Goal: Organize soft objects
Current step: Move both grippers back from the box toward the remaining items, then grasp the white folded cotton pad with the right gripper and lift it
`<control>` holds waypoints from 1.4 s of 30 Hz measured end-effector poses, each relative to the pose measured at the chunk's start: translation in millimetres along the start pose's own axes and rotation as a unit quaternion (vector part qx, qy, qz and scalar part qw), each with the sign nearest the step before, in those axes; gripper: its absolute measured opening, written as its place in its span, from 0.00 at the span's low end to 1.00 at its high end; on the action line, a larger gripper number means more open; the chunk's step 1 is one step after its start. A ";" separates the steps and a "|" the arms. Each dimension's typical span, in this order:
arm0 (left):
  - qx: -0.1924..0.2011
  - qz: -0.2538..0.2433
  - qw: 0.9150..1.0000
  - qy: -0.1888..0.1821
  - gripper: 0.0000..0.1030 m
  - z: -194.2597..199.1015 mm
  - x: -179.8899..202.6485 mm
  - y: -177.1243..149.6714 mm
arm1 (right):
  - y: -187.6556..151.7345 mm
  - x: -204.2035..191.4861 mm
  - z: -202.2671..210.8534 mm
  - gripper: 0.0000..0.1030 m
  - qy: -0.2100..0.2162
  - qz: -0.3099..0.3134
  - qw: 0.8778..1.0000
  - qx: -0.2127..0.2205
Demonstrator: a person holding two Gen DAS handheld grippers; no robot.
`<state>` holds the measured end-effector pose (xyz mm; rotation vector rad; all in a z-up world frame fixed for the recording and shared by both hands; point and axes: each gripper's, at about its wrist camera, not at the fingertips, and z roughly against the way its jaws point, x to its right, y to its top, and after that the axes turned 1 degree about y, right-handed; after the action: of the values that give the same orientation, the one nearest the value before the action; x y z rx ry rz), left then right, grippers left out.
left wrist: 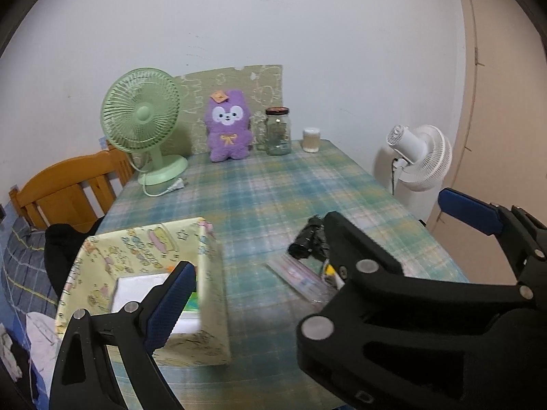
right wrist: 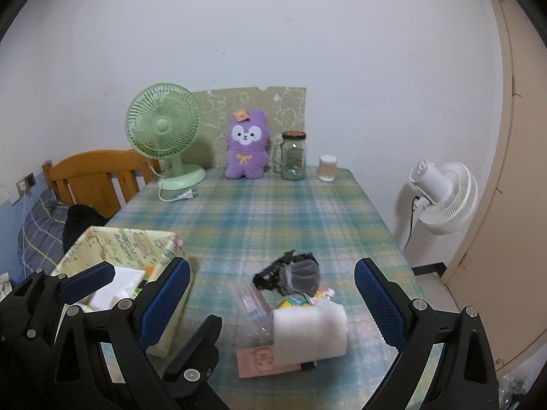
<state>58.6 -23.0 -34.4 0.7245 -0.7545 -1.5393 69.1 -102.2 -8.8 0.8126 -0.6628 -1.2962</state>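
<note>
A yellow patterned fabric box (left wrist: 143, 273) (right wrist: 112, 249) stands at the table's near left and holds white soft items. A pile of soft things lies at the near middle: a white foam pad (right wrist: 309, 336), a grey pouch (right wrist: 302, 276), a black item (right wrist: 273, 270) (left wrist: 306, 239), a clear packet (left wrist: 301, 278) and a pink flat piece (right wrist: 256, 362). My left gripper (left wrist: 318, 242) is open, its left finger over the box. My right gripper (right wrist: 273, 304) is open and empty, its jaws astride the pile from above. A purple plush (left wrist: 227, 126) (right wrist: 246, 143) sits at the back.
A green desk fan (left wrist: 143, 123) (right wrist: 164, 133) stands back left. A glass jar (left wrist: 277, 131) (right wrist: 294, 155) and a small white container (left wrist: 311, 140) (right wrist: 327, 167) stand beside the plush. A white floor fan (left wrist: 420, 157) (right wrist: 444, 194) is right of the table, a wooden bed frame (right wrist: 95, 177) left.
</note>
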 end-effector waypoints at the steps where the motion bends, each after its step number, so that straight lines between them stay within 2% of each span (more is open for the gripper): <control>1: 0.000 0.000 1.000 0.000 0.95 -1.6 3.0 -1.5 | -2.5 2.7 -1.5 0.96 -0.001 -0.002 1.000 -0.003; 9: 0.001 0.009 1.000 -0.005 0.94 -19.6 16.5 -14.6 | -21.9 19.1 -14.1 0.93 -0.004 -0.013 1.000 -0.021; 13: -0.014 0.009 1.000 -0.011 0.91 -32.4 23.3 -21.1 | -31.5 26.4 -24.2 0.89 -0.008 -0.019 0.999 -0.039; 20: -0.037 0.005 0.999 -0.021 0.90 -53.4 32.9 -32.0 | -47.2 39.3 -46.2 0.87 -0.011 -0.029 0.997 -0.069; 38: -0.095 0.003 0.995 -0.007 0.84 -95.0 28.4 -60.6 | -78.2 39.5 -100.0 0.86 0.001 -0.034 0.989 -0.141; 40: -0.097 0.001 0.995 -0.007 0.84 -96.9 28.2 -62.0 | -80.9 39.8 -104.2 0.72 0.007 -0.038 0.988 -0.148; 42: -0.099 -0.002 0.995 -0.006 0.84 -98.3 29.1 -63.7 | -83.5 40.8 -108.0 0.68 0.013 -0.042 0.987 -0.155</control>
<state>97.3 -52.9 -144.7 0.5705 -0.5987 -1.5963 116.5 -133.1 -139.6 0.6052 -0.3942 -1.4199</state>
